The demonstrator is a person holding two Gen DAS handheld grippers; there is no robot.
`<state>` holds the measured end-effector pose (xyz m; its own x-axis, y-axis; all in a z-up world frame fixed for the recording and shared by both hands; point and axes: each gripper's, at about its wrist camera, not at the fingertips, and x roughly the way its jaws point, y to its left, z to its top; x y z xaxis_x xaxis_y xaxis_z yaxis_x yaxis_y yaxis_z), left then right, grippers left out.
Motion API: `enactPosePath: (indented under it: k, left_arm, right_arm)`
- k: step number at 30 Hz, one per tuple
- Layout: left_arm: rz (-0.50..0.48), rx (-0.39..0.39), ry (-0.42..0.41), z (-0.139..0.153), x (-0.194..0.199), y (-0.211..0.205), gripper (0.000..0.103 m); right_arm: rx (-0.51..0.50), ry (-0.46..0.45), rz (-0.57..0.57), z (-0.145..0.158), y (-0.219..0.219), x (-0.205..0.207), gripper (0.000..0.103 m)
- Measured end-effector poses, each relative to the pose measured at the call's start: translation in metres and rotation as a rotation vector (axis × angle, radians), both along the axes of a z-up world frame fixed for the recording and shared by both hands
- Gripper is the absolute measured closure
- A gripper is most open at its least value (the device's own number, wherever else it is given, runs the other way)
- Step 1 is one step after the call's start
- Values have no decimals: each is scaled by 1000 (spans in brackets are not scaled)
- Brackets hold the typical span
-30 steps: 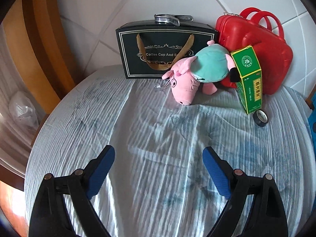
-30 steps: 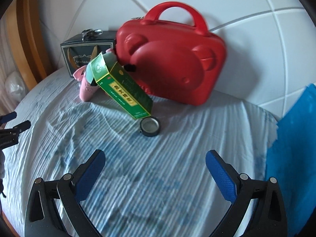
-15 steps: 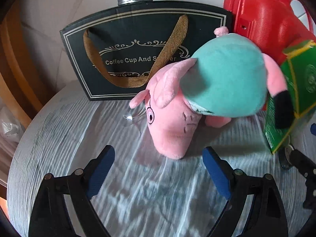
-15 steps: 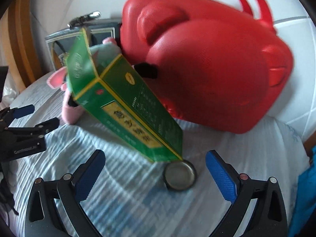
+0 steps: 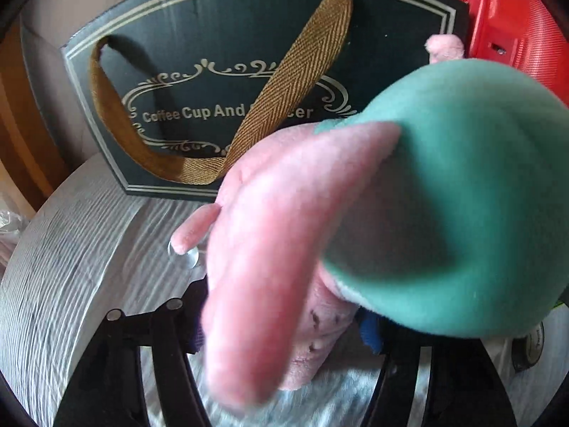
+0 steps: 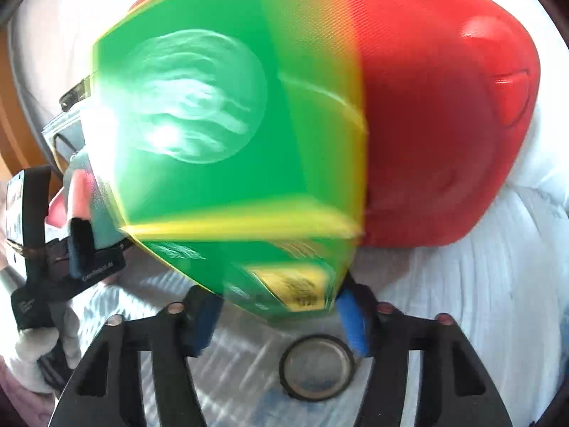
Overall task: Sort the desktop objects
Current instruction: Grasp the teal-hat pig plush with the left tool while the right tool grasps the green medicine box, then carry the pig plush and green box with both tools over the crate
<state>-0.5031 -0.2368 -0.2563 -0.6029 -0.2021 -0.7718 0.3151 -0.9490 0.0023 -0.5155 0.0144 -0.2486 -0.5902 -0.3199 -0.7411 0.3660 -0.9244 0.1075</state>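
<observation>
A pink plush pig [image 5: 284, 249] in a teal dress [image 5: 462, 213] fills the left wrist view. My left gripper [image 5: 281, 331] has its blue pads on either side of the pig's snout, closed against it. In the right wrist view a green and yellow box [image 6: 220, 163], blurred, sits between the pads of my right gripper [image 6: 277, 313], which is closed on its lower end. A black tape roll [image 6: 316, 366] lies on the striped cloth just below the box.
A dark gift box [image 5: 227, 89] marked "Coffee Cup And Saucer" with a brown ribbon handle stands behind the pig. A red bear-shaped case [image 6: 444, 114] stands behind the green box and shows in the left wrist view [image 5: 505, 25]. The left gripper and gloved hand [image 6: 39, 274] appear at the right view's left edge.
Both grippers moved forward and closed: the left onto the pig's snout, the right onto the green box. Both were open and clear of the objects before.
</observation>
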Motion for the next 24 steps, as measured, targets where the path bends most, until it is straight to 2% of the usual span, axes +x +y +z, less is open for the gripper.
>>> enactPosePath:
  k: [10,17,24]
  left_arm:
    - [1,-76,23,50,110,20,40]
    - [61,-63,47,78,186,34,40]
    - [89,-40,73,101,236,46,40]
  right_arm:
    - [-114,-5,18,40,49,58,48]
    - [-127,4,2,58,75,109,48]
    - [-140,71,-24,95,106,159,48]
